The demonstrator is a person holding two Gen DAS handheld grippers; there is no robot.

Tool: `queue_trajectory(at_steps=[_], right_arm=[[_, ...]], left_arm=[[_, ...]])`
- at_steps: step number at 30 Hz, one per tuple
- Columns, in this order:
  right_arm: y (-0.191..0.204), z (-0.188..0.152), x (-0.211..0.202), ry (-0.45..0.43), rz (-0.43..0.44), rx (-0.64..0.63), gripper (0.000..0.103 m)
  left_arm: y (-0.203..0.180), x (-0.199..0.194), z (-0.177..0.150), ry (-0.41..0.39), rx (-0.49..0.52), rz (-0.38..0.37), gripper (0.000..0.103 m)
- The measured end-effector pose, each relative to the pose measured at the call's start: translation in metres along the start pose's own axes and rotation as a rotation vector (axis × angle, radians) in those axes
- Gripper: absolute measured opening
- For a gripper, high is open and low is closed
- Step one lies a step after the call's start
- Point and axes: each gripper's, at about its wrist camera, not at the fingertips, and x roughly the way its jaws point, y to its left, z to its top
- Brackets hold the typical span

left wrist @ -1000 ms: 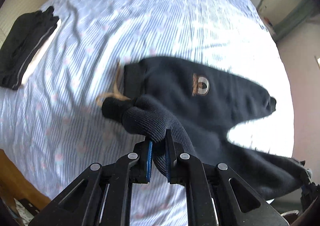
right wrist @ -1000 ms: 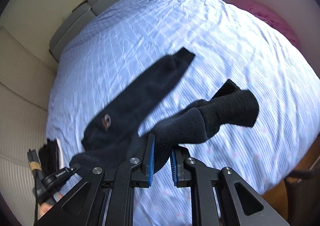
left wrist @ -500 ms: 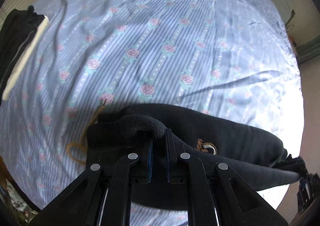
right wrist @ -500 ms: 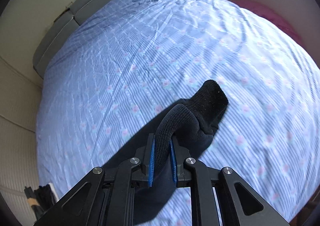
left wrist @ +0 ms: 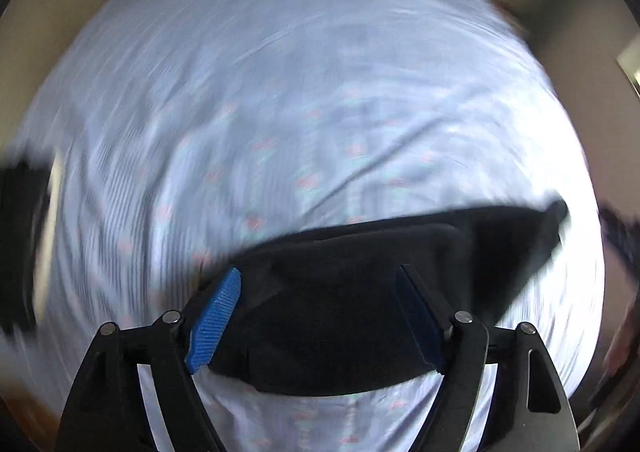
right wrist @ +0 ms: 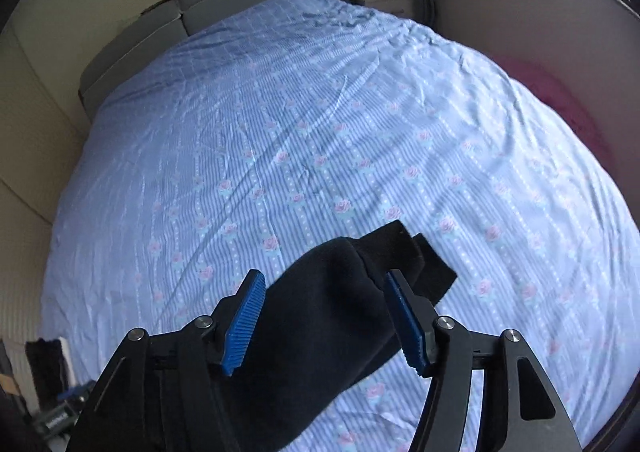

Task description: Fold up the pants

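My left gripper is opening, its blue pads clear of the black pants that lie between them on the bed. My right gripper is opening too, the pants' cuff end lying loose between its two pads. There is one pair of pants, spread flat on the flowered blue sheet. A second dark garment lies at the bed's left edge, blurred.

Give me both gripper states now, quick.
Left gripper: opening, pants lie between the fingers, not pinched.
Right gripper: opening, pants between the fingers, released.
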Motion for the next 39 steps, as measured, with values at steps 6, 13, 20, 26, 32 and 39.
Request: queue_trajectory(at_steps=[6,13,20,26,32,39], right_arm=[[-0.007,-0.055,-0.017,0.079,0.059,-0.157,0.07],[-0.005,-0.134,0.011,0.314,0.153,-0.167,0.07],[0.013,-0.153,0.033,0.38,0.254,-0.186,0.064],[0.041,-0.142,0.054,0.379,0.356,-0.231,0.06],[0.073,-0.139,0.087,0.432,0.445,-0.339,0.056],[0.078,-0.129,0.108,0.447,0.492,-0.279,0.055]], left_arm=[[-0.044,0.045,0.025,0.035,0.489,-0.123,0.079],[-0.062,0.124,0.023,0.262,0.572,-0.135,0.046],[-0.041,0.095,0.026,0.133,0.524,-0.107,0.013],[-0.029,0.104,0.037,0.144,0.471,-0.088,0.013],[-0.021,0.104,0.038,0.144,0.415,-0.11,0.014],[-0.028,0.098,0.034,0.125,0.447,-0.093,0.014]])
